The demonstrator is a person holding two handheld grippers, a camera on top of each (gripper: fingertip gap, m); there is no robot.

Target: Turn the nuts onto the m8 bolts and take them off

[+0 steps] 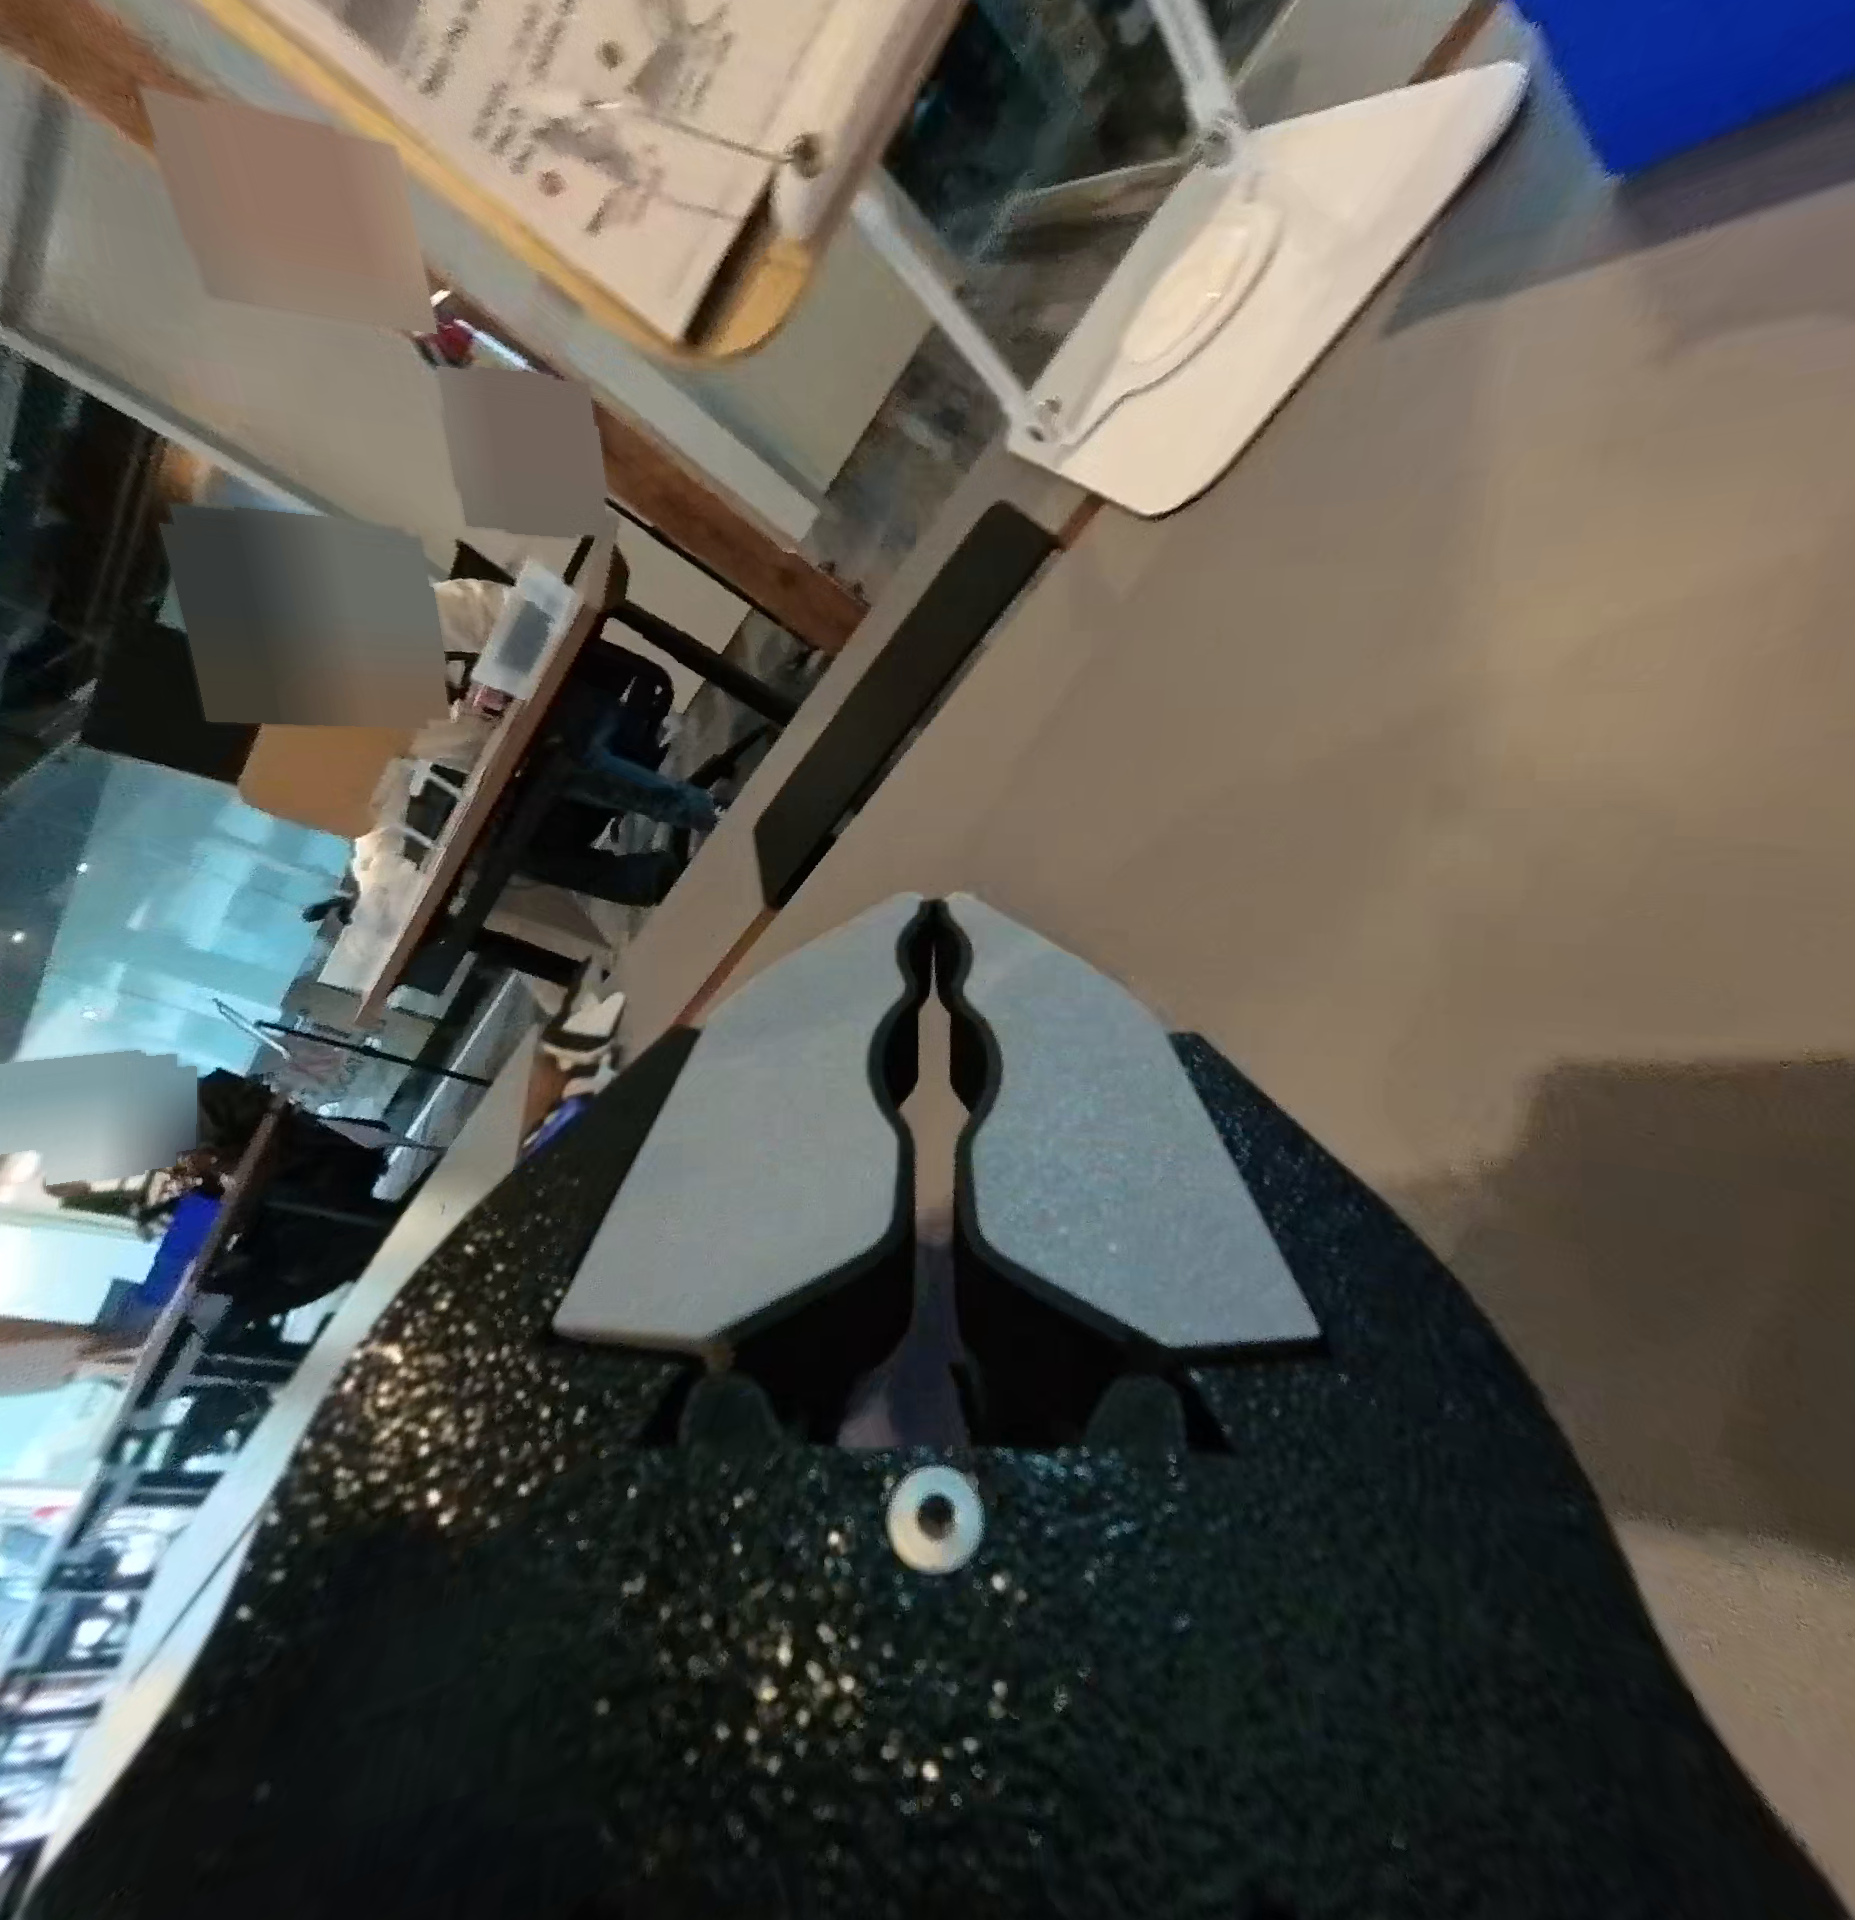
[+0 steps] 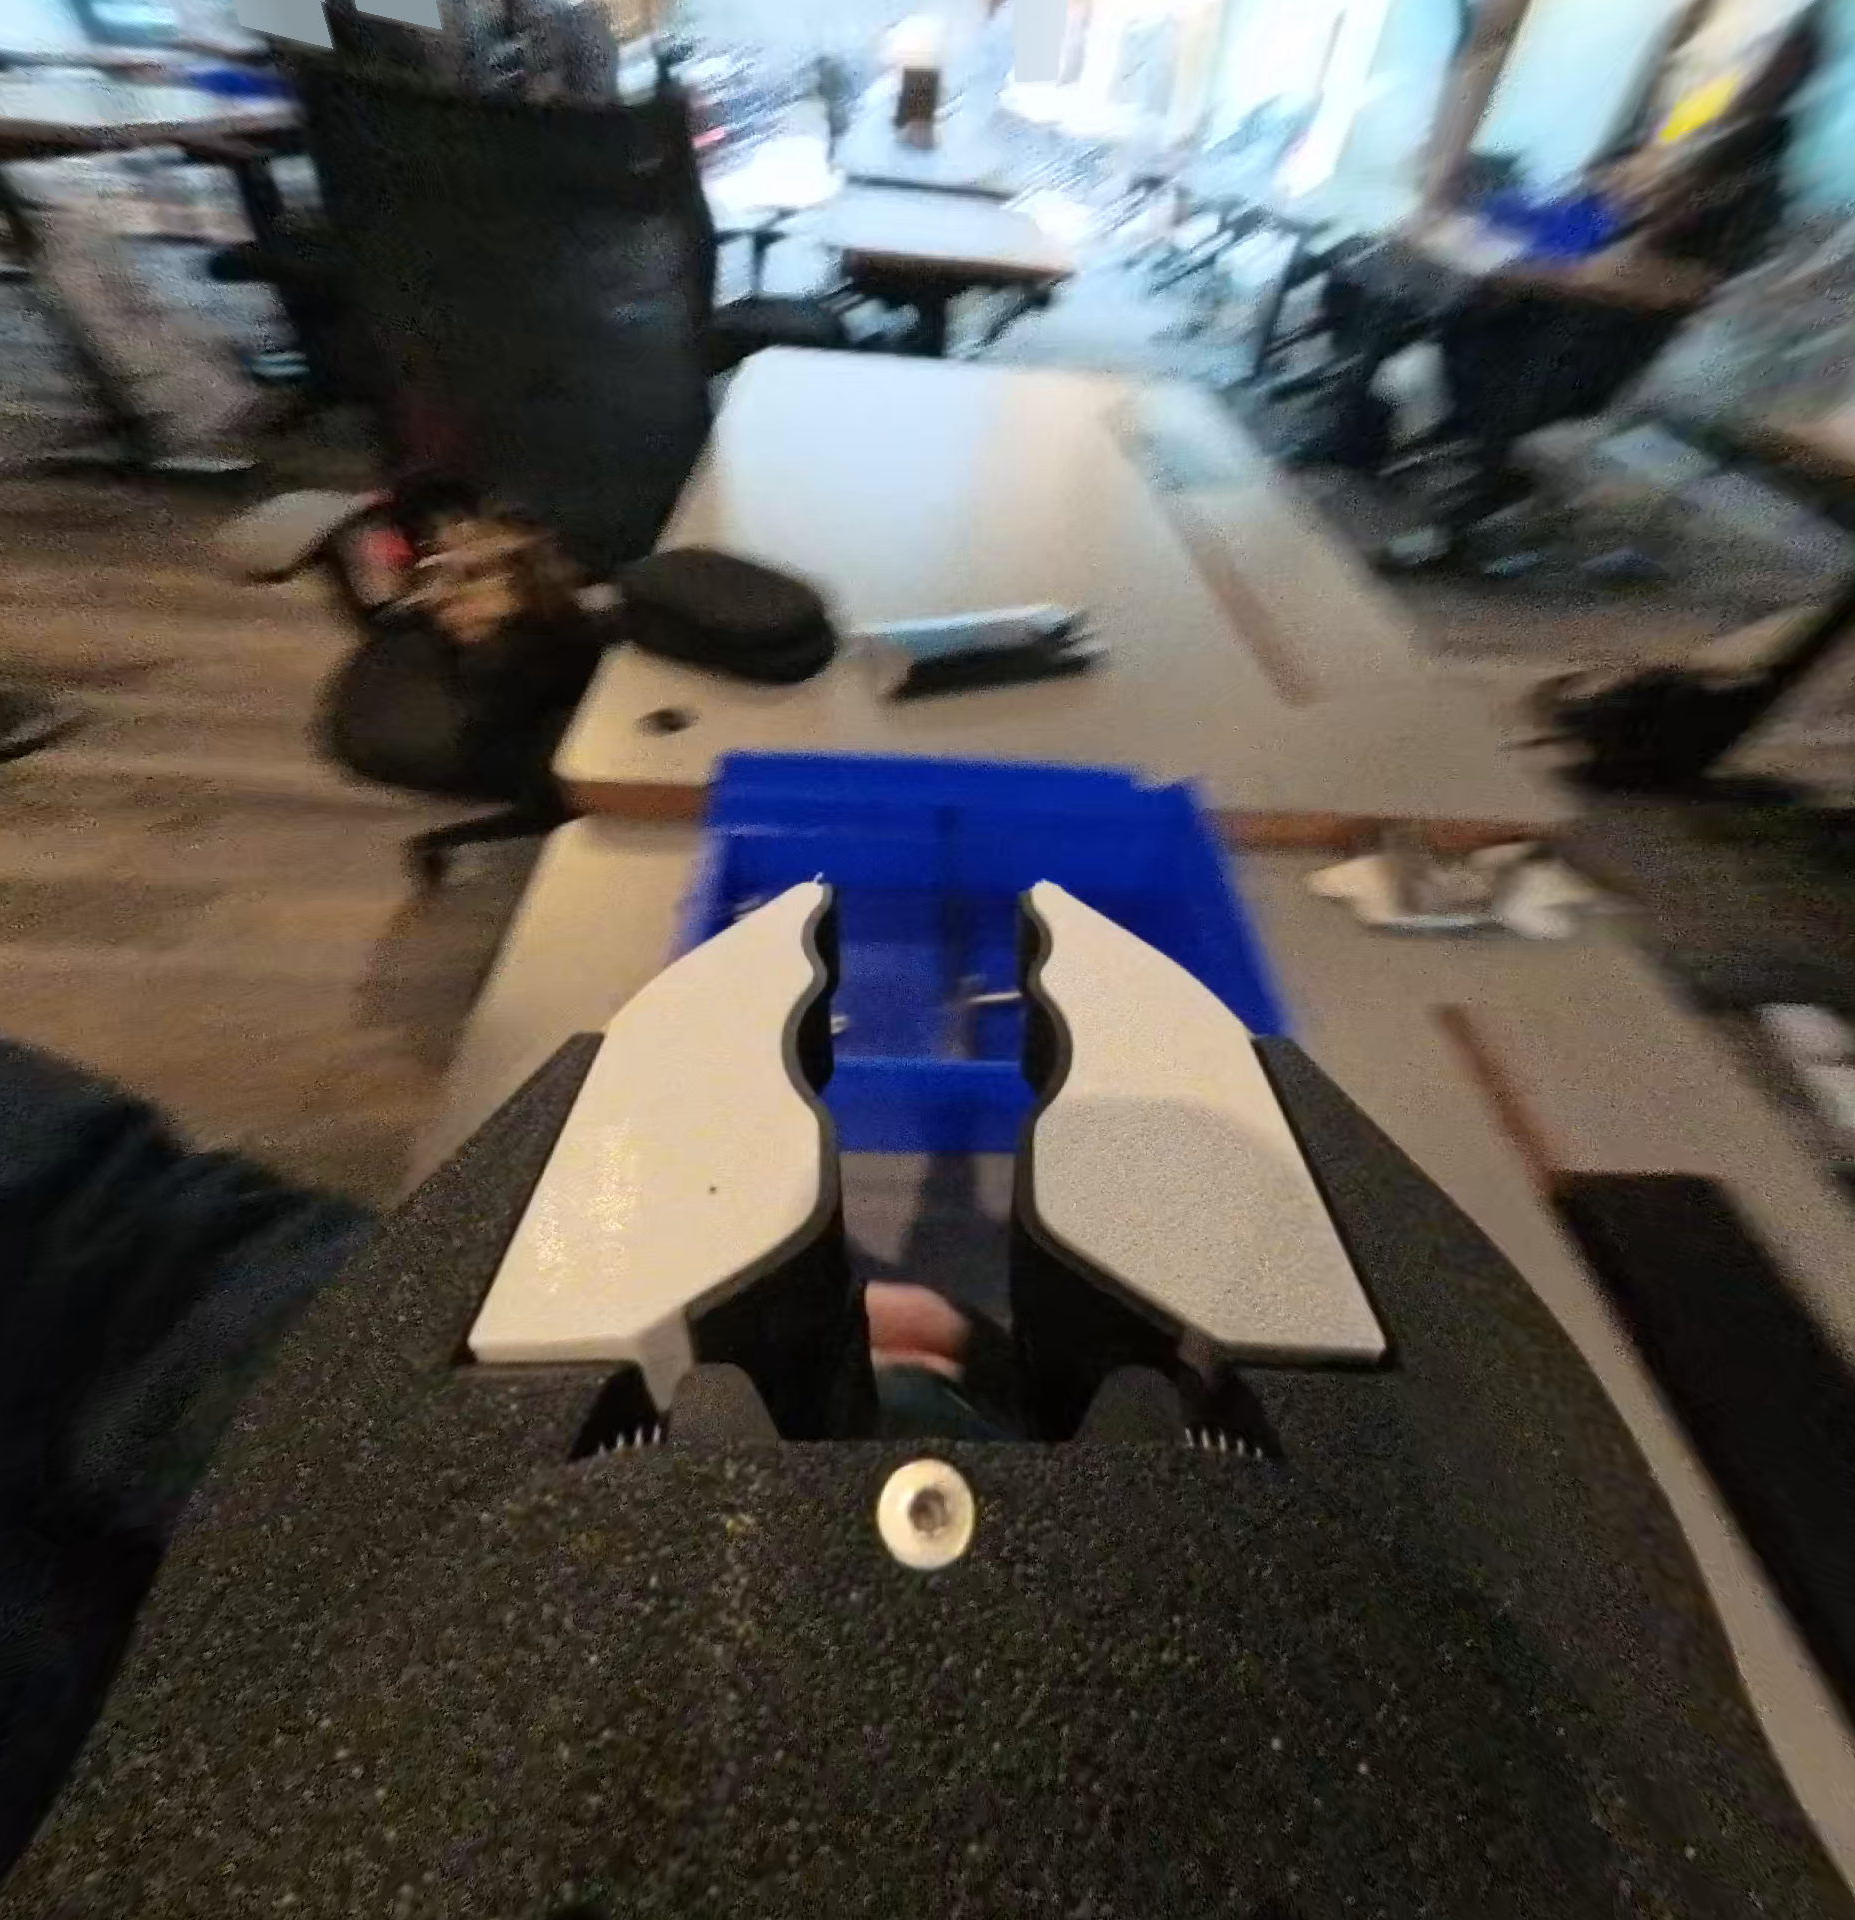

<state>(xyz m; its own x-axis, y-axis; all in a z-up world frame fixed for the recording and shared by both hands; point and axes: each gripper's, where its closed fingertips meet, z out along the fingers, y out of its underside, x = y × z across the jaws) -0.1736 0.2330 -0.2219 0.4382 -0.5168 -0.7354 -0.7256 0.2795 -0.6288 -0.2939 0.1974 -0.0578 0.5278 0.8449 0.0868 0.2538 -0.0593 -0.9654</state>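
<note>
My left gripper (image 1: 934,906) is shut and empty, its grey fingers (image 1: 788,1122) meeting at the tips above the grey table (image 1: 1422,779); that view is rolled to one side. My right gripper (image 2: 928,894) is open and empty, held above and just short of a blue bin (image 2: 964,821) on the table. Between its fingers a small metal part (image 2: 980,1000) shows blurred inside the bin; I cannot tell whether it is a bolt or a nut. The right wrist view is motion-blurred. A corner of the blue bin (image 1: 1712,73) shows at the top right of the left wrist view.
A white stand base (image 1: 1266,281) and a black strip (image 1: 902,707) lie at the table edge in the left wrist view. A black pad (image 2: 1733,1382) lies at right in the right wrist view. Chairs, a dark bag (image 2: 725,613) and other tables stand beyond. Left tips to right tips: about 20 cm.
</note>
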